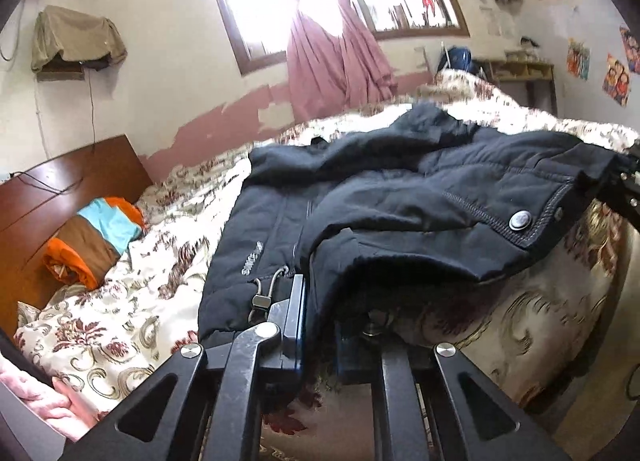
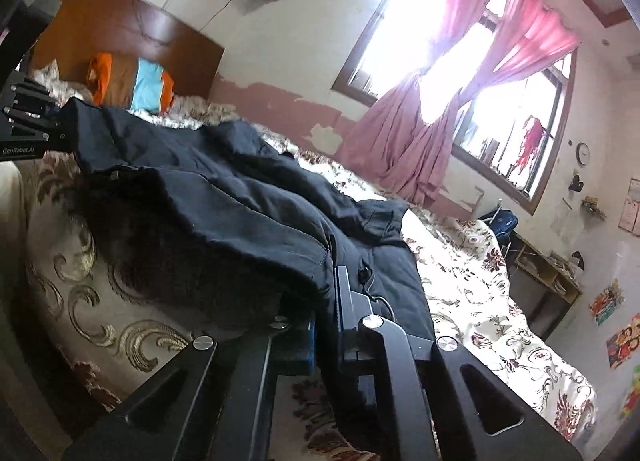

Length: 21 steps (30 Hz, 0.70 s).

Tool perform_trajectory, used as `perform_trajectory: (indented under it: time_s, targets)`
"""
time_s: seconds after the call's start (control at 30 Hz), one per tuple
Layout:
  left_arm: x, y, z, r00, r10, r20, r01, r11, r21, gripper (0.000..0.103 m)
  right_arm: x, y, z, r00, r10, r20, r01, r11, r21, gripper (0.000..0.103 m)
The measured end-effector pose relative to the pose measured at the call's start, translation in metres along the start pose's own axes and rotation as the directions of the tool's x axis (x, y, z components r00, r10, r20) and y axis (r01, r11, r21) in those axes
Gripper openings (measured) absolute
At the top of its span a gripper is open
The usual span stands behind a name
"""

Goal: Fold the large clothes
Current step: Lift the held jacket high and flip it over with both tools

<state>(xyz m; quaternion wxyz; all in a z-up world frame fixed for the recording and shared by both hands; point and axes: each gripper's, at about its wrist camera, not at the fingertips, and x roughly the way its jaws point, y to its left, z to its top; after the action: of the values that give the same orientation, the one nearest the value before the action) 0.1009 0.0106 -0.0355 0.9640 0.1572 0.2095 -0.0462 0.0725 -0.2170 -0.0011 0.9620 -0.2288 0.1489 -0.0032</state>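
Observation:
A large black padded jacket [image 1: 400,197] lies on the floral bedspread [image 1: 120,321], its near edge lifted off the bed. My left gripper [image 1: 320,325] is shut on the jacket's near hem, beside a drawcord toggle [image 1: 262,301]. A metal snap button [image 1: 519,219] shows on the raised flap. My right gripper [image 2: 326,325] is shut on the other end of the same jacket [image 2: 224,189] edge. Each gripper shows in the other's view: the right one [image 1: 624,181] at the far right, the left one [image 2: 32,117] at the far left.
A wooden headboard [image 1: 60,197] and an orange, brown and blue pillow [image 1: 96,237] are at the head of the bed. A window with pink curtains [image 1: 332,41] is behind the bed. A wooden desk [image 2: 548,273] stands by the far wall.

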Motion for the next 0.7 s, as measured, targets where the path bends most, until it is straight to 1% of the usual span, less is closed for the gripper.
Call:
perform_trajectory:
  time_s: [0.13,0.27,0.4,0.47,0.6,0.7]
  targets:
    - [-0.026,0.0,0.01,0.999,-0.014,0.038,0.014,1.0,-0.01,0.01,-0.026,-0.017,0.004,0.999,-0.008,0.04,0.006,0.999,0.046,0.005]
    - [-0.058,0.001,0.023,0.995,-0.009,0.099,0.009,1.0,0.0,0.009,-0.052,-0.032,0.012,0.996,-0.017,0.091,0.011,0.998,0.064,0.004]
    - [-0.082,0.007,0.04,0.988,-0.012,0.152,0.016,1.0,-0.021,0.009,-0.072,-0.056,0.023,0.991,0.011,0.136,-0.032,0.988,0.154,0.004]
    - [-0.09,0.009,0.054,0.983,0.001,0.186,0.002,1.0,-0.016,0.009,-0.078,-0.063,0.03,0.986,0.004,0.168,-0.033,0.985,0.172,0.004]
    - [-0.09,0.015,0.084,0.967,0.009,0.255,-0.01,1.0,0.002,0.009,-0.074,-0.077,0.041,0.976,-0.012,0.218,-0.027,0.985,0.172,0.004]
    - [-0.081,0.016,0.106,0.955,0.015,0.298,-0.024,0.999,0.028,0.008,-0.058,-0.085,0.051,0.971,-0.035,0.237,-0.001,0.988,0.153,0.004]
